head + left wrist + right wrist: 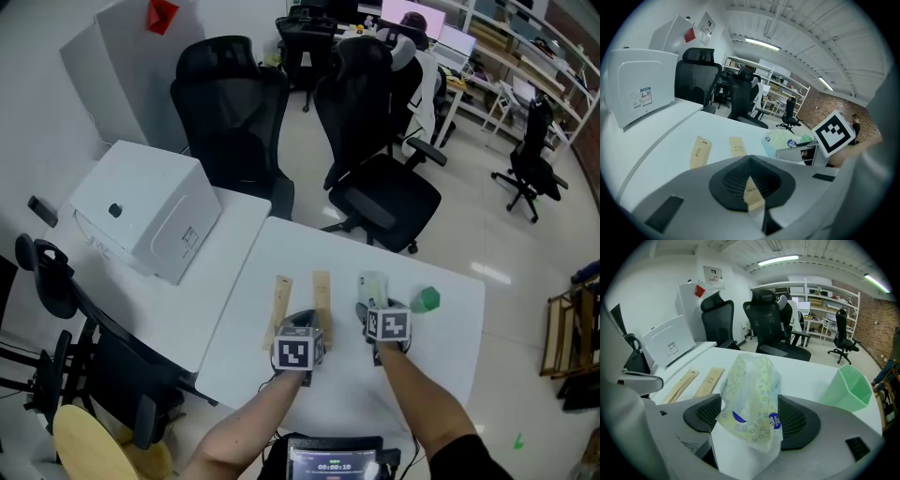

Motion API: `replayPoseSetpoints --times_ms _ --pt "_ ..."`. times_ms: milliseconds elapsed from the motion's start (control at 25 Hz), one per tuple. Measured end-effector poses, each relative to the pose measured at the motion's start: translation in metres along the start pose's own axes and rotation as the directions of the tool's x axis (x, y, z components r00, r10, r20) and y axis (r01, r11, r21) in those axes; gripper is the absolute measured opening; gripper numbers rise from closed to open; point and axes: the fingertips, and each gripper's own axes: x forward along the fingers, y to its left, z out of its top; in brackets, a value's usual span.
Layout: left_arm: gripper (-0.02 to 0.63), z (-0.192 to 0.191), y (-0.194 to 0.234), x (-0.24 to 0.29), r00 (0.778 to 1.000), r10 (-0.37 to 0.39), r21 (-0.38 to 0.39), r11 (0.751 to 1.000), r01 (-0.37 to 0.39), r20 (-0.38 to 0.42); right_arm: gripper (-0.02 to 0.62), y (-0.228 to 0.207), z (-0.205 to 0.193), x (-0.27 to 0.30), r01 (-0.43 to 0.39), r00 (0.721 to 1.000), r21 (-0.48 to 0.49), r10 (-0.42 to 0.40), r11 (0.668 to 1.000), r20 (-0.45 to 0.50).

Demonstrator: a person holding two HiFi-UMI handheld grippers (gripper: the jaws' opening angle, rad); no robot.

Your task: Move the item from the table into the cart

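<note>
The left gripper is clenched on a tan paper packet, whose near end sticks up between the dark ribbed pads in the left gripper view. There is dark print along it, too small to read. That same view shows two more tan packets lying flat on the white table beyond the jaws, a left one and a right one, side by side but apart, each with a line of unreadable print. From the head view I can make out only two tan strips. The right gripper has its jaws set wide and grasping a tissue pack, a soft clear wrapper patterned with yellow-green rings. It carries blue round labels with white lettering (too blurred to give a brand). No view shows whether the pack is clear of the table. The right gripper view also shows a pale green cup standing just right of the pack and apart from it. In the head view the cup is only a small green shape. On the adjoining table to the far left sits a white box. The left gripper view catches a blue and white sticker on its side, which the head view hardly shows. Black office chairs stand beyond the far edge.
</note>
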Motion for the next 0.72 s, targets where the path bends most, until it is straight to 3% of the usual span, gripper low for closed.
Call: replayPoseSetpoints --times_ms 80,120,240,320,720 --pt "0.002 -0.001 -0.001 0.003 1.000 -0.008 -0.003 1.000 0.008 -0.010 0.365 -0.003 0.000 0.005 -0.005 1.000 0.021 0.005 1.000 -0.004" --pt "0.002 -0.002 -0.001 0.004 1.000 -0.008 -0.003 1.000 0.008 -0.012 0.327 -0.005 0.000 0.007 0.000 1.000 0.026 0.000 1.000 -0.002" --pt "0.002 -0.002 0.004 0.007 1.000 -0.009 -0.005 1.000 0.009 -0.004 0.096 -0.011 -0.002 0.010 0.041 0.999 0.004 -0.041 0.999 -0.005" --pt "0.002 0.000 0.005 0.008 1.000 -0.015 -0.009 1.000 0.015 0.006 0.020 -0.014 -0.004 0.010 0.057 0.998 0.006 -0.057 0.998 -0.004" --pt "0.002 0.006 -0.010 -0.001 0.999 -0.033 -0.012 0.999 0.034 0.024 0.000 -0.018 0.006 -0.011 -0.002 0.999 0.004 0.001 1.000 0.046"
